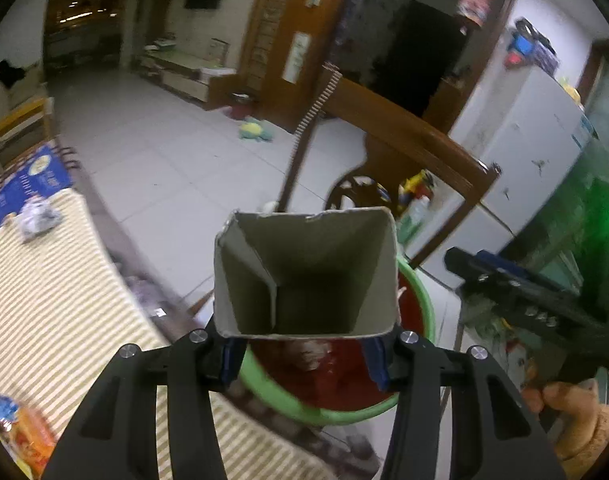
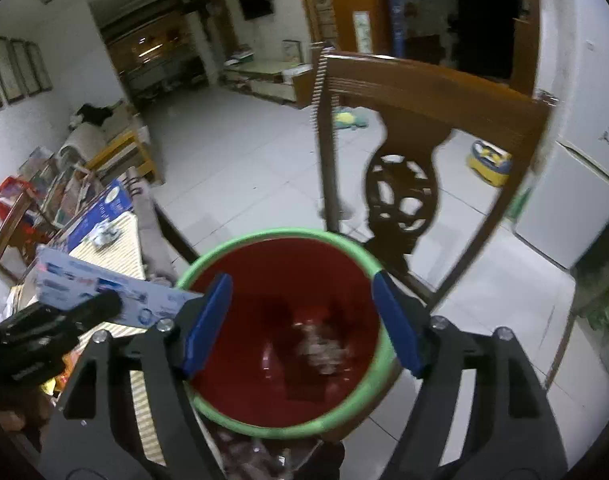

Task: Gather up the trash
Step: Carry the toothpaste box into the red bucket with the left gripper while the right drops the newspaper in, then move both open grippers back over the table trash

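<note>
Left gripper (image 1: 304,354) clamps an open cardboard box (image 1: 306,272); right gripper (image 2: 302,326) gapes, seemingly empty, above round bin (image 2: 264,426).

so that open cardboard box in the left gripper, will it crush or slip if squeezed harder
The cardboard box looks thin-walled, hollow and torn at the rim, so it would probably buckle. It seems empty, likely light. The left gripper pinches its open end, so slipping seems unlikely.
</note>
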